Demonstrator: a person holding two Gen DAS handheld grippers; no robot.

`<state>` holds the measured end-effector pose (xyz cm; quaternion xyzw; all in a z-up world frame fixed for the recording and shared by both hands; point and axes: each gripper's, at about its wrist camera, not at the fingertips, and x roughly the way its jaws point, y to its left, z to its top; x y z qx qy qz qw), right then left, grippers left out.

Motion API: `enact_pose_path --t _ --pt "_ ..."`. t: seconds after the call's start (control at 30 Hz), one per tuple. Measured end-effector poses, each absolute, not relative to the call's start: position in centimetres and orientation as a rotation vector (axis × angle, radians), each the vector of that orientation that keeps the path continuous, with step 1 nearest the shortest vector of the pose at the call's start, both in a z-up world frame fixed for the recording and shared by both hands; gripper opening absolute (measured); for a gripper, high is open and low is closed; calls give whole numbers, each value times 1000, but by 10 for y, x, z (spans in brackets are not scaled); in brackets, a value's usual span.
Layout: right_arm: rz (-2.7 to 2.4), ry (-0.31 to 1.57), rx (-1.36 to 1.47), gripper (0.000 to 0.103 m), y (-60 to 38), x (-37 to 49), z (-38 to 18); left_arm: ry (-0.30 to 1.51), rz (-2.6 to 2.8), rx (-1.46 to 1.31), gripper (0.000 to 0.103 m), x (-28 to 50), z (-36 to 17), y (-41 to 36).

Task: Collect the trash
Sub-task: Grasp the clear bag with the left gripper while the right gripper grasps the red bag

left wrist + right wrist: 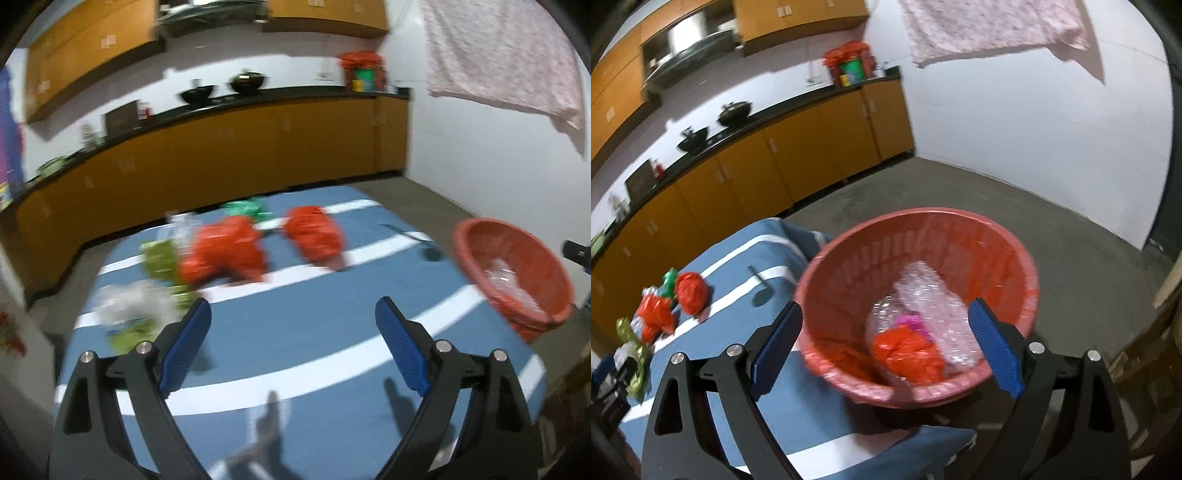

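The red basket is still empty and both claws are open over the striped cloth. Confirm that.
Not empty: the right wrist view shows the red basket already holding a red bag and clear plastic wrap. Both claws, left claw and right claw, are open.

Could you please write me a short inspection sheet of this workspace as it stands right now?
Surface: blue cloth with white stripes, trash lying on it.
Job's things: red slatted plastic basket holding clear bubble wrap and a red bag; two crumpled red plastic bags, green wrappers, clear plastic uncollected.
Clutter: dark ladle.
Grippers: left gripper and right gripper open, empty.
Cables: nothing seen.
Surroundings: orange cabinets, pink hanging cloth.
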<state>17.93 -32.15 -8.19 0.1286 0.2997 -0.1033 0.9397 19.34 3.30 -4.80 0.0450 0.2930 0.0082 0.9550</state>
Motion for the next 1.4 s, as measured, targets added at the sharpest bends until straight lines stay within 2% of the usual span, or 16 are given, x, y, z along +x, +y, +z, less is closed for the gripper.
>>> enact_pose_path --t 0.2,0.33,0.4,0.7,0.77,0.83,0.97,1.1,1.33,1.4 --pt "-132 633 226 91 -283 188 -83 597 194 -14 88 197 -44 103" --pt "-93 645 178 91 -259 192 -84 618 251 -147 77 210 -41 146" --pt "-77 651 161 91 -250 194 -85 633 275 -187 76 221 -42 166" --pt "-31 676 117 91 -220 207 -91 734 210 -202 76 258 -58 177" --pt "-22 681 107 90 -215 208 -92 760 213 -172 70 263 -65 173" --pt "-15 684 97 90 -210 209 -92 797 217 -156 57 269 -72 171" --pt "-3 687 87 90 -203 211 -93 822 213 -181 39 270 -83 179" --pt "13 689 78 90 -194 214 -94 803 189 -217 11 265 -81 191" --pt "69 692 64 87 -167 227 -96 771 186 -186 7 254 -75 199" --pt "85 691 70 83 -159 235 -97 764 188 -194 7 251 -73 204"
